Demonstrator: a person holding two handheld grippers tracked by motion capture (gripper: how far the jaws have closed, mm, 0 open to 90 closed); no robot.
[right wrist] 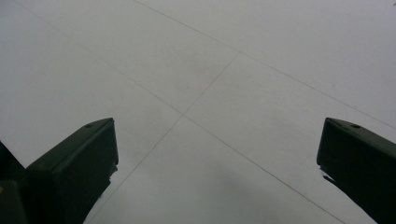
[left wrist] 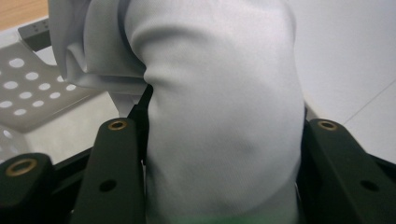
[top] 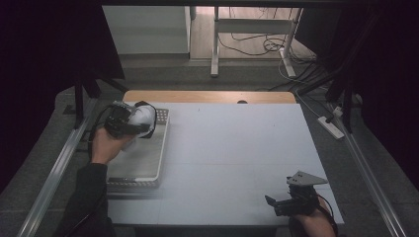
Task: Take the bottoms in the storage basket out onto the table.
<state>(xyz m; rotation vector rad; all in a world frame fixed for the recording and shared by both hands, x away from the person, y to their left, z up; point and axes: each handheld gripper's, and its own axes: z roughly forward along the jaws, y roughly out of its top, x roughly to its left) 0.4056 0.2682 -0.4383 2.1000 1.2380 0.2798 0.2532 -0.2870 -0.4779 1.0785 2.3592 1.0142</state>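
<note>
Two grippers were in use, and much around them was lost to darkness: both side margins of the high view were black, and the person showed as no more than a dark sleeve and hand at the lower left and part of a hand at the bottom right edge.

At the left, the left gripper [top: 141,129] was clamped on a white cloth [top: 141,118], held above the far end of a perforated white tray [top: 148,170] that sat along the left edge of the table [top: 237,148]. In the left gripper view the cloth [left wrist: 219,107] bulged between the two black jaws and covered most of the frame, so its full shape and its lower end, cut off at the bottom, could not be made out; a corner of the tray [left wrist: 28,93] with its round holes showed behind it.

The table was covered in a pale sheet with faint crease lines, and a strip of wood showed along its far edge.

At the right, the right gripper [top: 279,203] rested low near the table's near right corner, its jaws wide apart with nothing between them, over bare sheet.

Beyond the table lay grey floor, white furniture legs, loose cables and a power strip [top: 330,126].
</note>
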